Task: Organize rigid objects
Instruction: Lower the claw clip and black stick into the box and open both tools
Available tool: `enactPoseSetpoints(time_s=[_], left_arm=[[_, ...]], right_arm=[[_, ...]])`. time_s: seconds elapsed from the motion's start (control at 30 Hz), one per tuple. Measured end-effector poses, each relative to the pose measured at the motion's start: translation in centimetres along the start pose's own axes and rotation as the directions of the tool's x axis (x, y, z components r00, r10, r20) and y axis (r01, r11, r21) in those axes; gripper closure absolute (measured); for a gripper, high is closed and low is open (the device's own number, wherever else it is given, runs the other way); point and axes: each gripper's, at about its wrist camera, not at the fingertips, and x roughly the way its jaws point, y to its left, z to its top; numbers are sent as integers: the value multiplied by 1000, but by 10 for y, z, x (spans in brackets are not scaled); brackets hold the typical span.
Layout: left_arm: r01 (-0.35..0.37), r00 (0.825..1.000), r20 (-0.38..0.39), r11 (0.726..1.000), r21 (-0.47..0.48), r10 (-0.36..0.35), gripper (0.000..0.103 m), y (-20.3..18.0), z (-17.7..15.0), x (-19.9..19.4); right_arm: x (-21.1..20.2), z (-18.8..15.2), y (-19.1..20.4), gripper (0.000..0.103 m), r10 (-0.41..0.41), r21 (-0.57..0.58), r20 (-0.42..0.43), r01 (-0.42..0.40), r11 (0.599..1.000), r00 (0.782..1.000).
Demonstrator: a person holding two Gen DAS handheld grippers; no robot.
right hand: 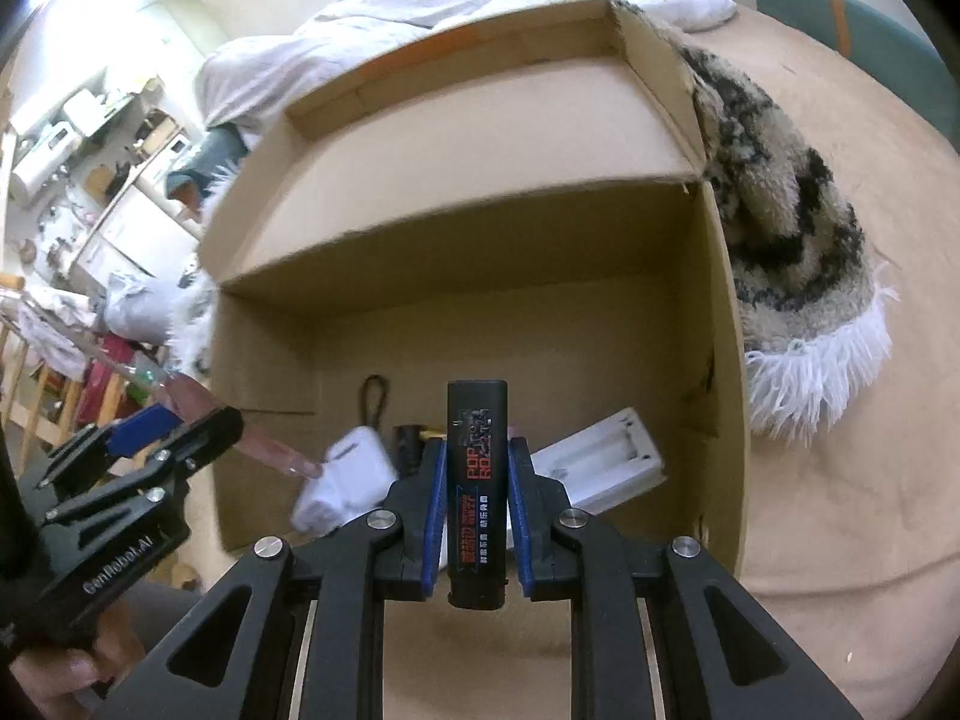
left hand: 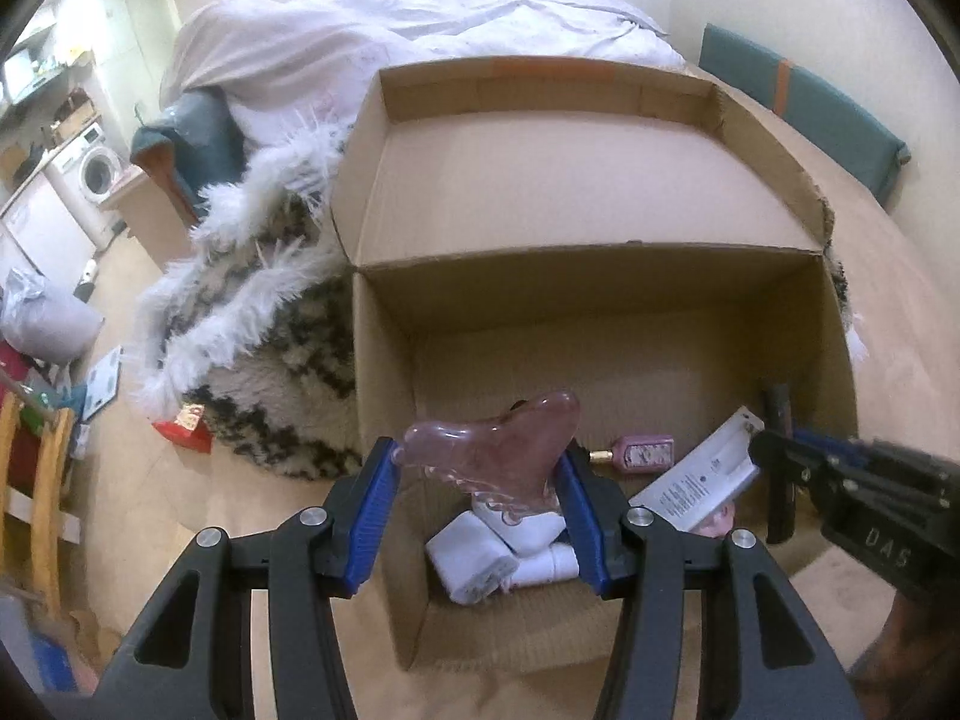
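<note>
Left wrist view: the left gripper (left hand: 480, 480) is clamped on a pink glassy piece (left hand: 498, 441), wavy-edged and translucent, held above the near end of the open cardboard box (left hand: 384, 360). The piece is pinched across its narrow waist, its broad lobe pointing to 12 o'clock. It is judged stiff, smooth and slippery, probably brittle; the waist is the sensible hold, and a light squeeze is advised. Below it lie rolled white items (left hand: 480, 558). A small pink bottle (left hand: 642, 453) sits at 2 o'clock of the pads, a white printed carton (left hand: 696, 480) at 3 o'clock. The right gripper (left hand: 798, 462) enters from 3 o'clock; its jaws cannot be read here.

Right wrist view: the right gripper (right hand: 477, 498) is closed on a black rectangular block (right hand: 477, 480) with red lettering, held upright over the box (right hand: 720, 360). The block is judged rigid, light to moderate in weight, with flat matte sides that grip well; the hold is mid-length, which is balanced. A white battery tray (right hand: 606, 462) lies at 2 o'clock, a white bundle (right hand: 348, 480) at 9 o'clock. The left gripper (right hand: 150, 438) appears at 9 o'clock with the pink piece (right hand: 270, 450) protruding.
</note>
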Motion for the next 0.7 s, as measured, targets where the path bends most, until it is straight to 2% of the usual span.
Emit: enactPoseSetpoints(time_s=[0.1,0.2,0.7], left_arm=[[-10,999,37,1000,-14,10,54,0,-4,7],[10,1000,23,1000,-16,-10,54,-2,-3,16],[9,1000,-7,1000,-7,-9,54,-4,-11,31]], right_arm=[[11,-6,-9,82,9,45,-27,-8,999,1000],[15,-6,-8,82,-13,26,-28,14,1000,1000],[37,-7,-9,82,-49,28,-76,51,998,996]])
